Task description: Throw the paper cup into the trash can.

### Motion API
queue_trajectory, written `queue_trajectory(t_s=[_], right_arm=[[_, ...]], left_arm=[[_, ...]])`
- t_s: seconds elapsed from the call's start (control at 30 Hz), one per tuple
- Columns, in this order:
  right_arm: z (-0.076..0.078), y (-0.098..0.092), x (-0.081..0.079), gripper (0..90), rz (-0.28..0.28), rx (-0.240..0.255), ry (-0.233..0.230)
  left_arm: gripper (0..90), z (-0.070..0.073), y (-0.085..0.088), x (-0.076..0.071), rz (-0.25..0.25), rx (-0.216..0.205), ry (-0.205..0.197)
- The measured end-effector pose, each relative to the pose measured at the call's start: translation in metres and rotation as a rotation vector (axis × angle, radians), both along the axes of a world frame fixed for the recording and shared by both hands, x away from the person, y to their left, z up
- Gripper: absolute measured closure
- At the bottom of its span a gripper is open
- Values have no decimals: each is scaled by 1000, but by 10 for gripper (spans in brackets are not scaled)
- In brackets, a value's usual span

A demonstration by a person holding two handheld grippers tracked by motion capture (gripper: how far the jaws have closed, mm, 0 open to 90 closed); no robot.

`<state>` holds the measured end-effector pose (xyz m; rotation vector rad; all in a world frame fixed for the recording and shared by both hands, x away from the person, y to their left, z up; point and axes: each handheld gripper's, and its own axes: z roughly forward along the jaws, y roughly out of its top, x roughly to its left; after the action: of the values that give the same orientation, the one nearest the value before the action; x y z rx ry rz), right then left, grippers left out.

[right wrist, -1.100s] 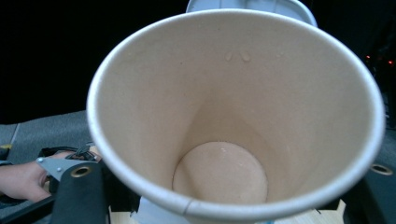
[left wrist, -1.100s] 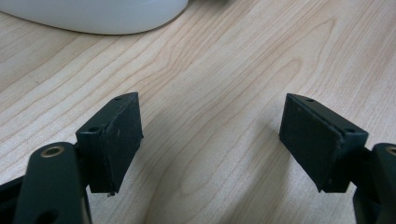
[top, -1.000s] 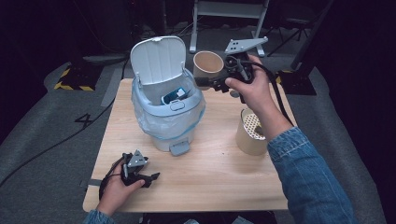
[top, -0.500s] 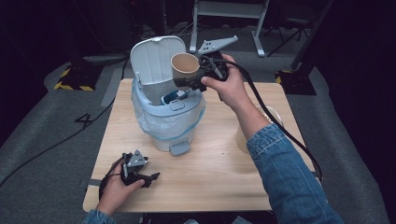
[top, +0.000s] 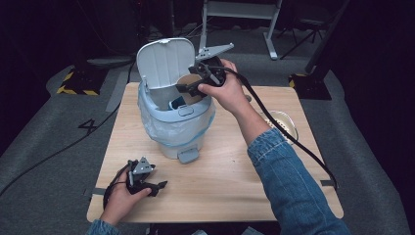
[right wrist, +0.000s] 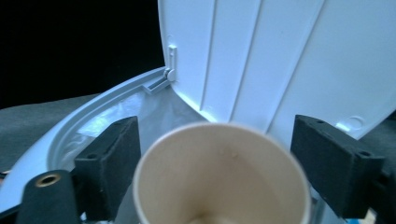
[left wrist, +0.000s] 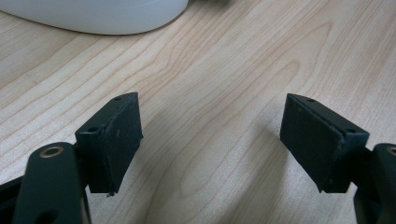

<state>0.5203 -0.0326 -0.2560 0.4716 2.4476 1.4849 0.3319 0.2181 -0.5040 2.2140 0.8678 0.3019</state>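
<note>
1. Two grippers were at work at one wooden counter (top: pixel 230 186), each held in one of the person's hands.
2. Right gripper (top: pixel 188 87): held over the open mouth of the bin (top: pixel 176 132). Its jaws had just been opening and stood spread, with the paper cup (right wrist: pixel 222 172) between them; in the right gripper view a gap showed on the right-hand side, while contact on the other side could not be told.
3. Paper cup: brown, mouth turned toward the gripper's camera, in the high view (top: pixel 188 85) at the bin's opening in front of the raised lid (top: pixel 164 61).
4. Bin: pale blue-grey pedal bin, clear liner bag folded over its rim, lid upright, a blue item (top: pixel 177 104) lying inside.
5. Left gripper (top: pixel 157 186): resting on the counter near its front left corner, well apart from the bin; jaws spread wide over bare wood, nothing between them.
6. Second cup (top: pixel 284 122): standing near the counter's right edge, partly behind the right forearm.
</note>
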Motion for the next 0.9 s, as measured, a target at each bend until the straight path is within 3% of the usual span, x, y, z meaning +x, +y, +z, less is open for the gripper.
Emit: queue_trajectory(t_s=[0.27,0.4,0.5,0.63,0.77,0.9], right_arm=[[1,1,-5,156,23,30,-25],[8,-4,-12,161,28,26,-54],[15,-12,-19,207,14,-4,-80],[22,-25,-24,393,-22,6,-28],[13,-25,-19,330,-127,2,29],[2,-17,-11,269,-184,-4,44]], left_arm=[[213,0,-1,0,2,4,-3],[213,0,-1,0,0,8,-5],[213,0,-1,0,-1,13,-9],[212,0,-2,-1,-1,18,-10],[212,0,-2,-1,0,18,-9],[211,0,-2,0,-1,17,-6]])
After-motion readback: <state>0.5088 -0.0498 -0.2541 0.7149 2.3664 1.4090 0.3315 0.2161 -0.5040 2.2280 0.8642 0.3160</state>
